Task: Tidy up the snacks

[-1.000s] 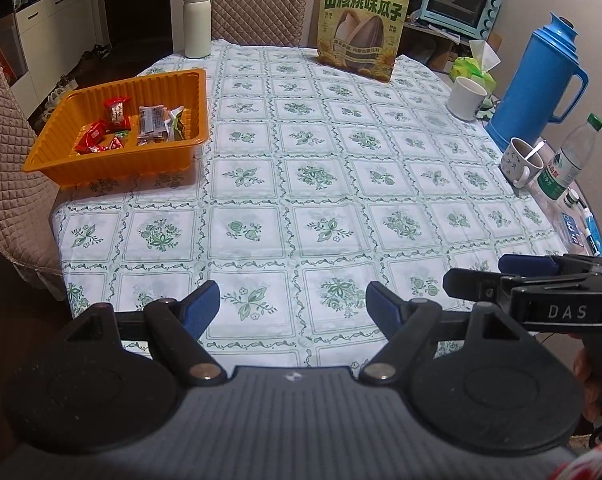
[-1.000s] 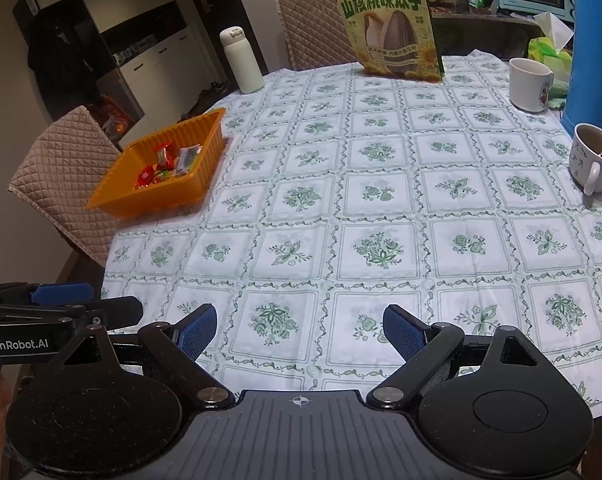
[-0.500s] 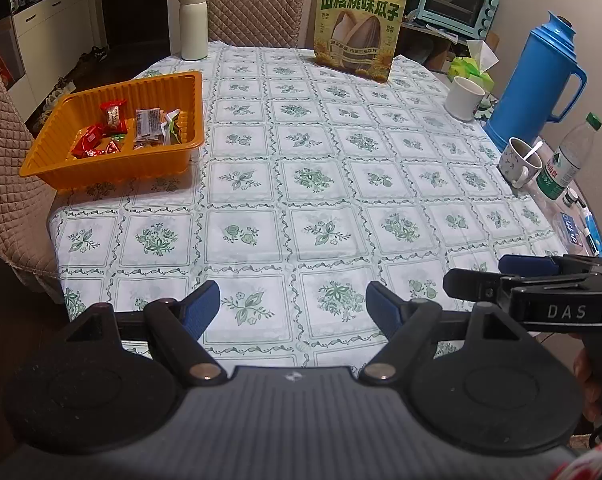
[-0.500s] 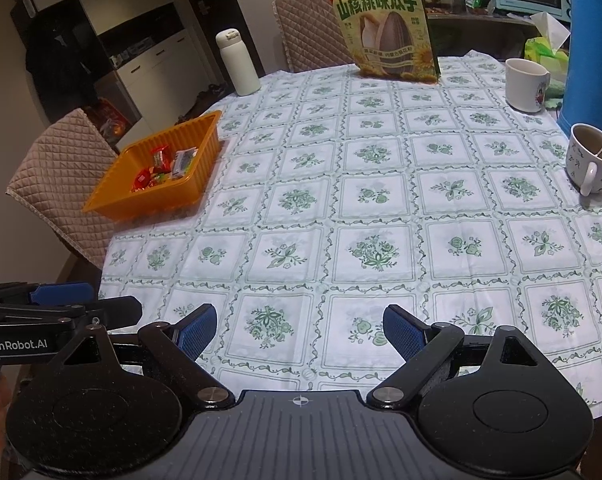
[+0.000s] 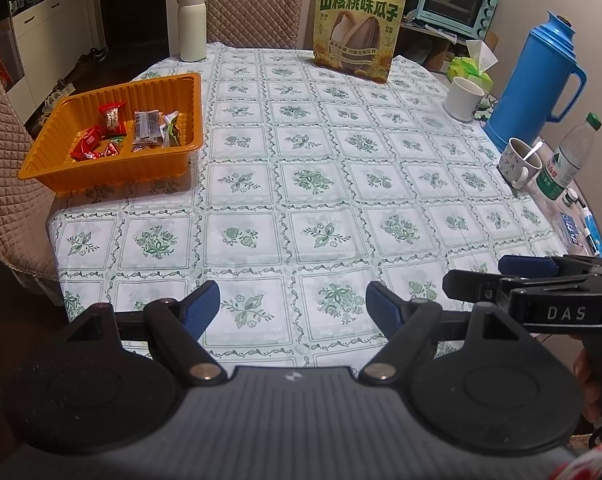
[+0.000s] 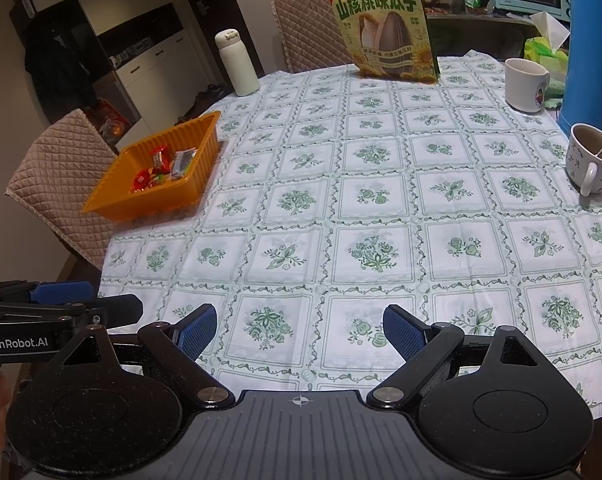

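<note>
Beside the orange tray [image 5: 119, 148] the tablecloth [image 5: 301, 184] has no loose snacks. Small wrapped snacks [image 5: 113, 120] lie inside the tray. Far past the tray, a big seed bag [image 5: 359, 28] stands upright, not put away, so I think most of the job is done. The left gripper [image 5: 293, 304] and right gripper [image 6: 299, 330] are both spread wide, holding nothing.
</note>
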{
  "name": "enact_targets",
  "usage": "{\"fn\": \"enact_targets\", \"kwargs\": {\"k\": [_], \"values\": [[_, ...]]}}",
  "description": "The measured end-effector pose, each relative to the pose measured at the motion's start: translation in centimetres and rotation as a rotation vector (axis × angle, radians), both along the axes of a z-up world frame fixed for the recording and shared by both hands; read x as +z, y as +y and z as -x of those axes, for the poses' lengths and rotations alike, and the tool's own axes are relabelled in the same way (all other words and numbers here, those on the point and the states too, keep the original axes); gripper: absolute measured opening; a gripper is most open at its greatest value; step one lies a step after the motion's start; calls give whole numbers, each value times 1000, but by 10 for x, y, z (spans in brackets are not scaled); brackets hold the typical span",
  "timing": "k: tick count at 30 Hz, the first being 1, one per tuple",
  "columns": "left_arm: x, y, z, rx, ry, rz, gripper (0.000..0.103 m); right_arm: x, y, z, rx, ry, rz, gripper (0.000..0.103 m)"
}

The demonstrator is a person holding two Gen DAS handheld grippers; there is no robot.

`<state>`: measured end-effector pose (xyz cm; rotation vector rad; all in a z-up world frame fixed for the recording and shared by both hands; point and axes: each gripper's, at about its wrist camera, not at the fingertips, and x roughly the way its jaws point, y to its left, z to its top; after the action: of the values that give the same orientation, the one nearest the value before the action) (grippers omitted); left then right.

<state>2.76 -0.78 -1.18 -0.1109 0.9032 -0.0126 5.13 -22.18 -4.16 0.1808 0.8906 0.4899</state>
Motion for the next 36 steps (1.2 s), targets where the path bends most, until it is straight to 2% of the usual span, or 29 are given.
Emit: {"fn": "enact_targets", "kwargs": {"k": [36], "values": [[1, 2, 1, 16, -3, -7, 79, 1, 2, -1, 5, -1, -2, 90]]}}
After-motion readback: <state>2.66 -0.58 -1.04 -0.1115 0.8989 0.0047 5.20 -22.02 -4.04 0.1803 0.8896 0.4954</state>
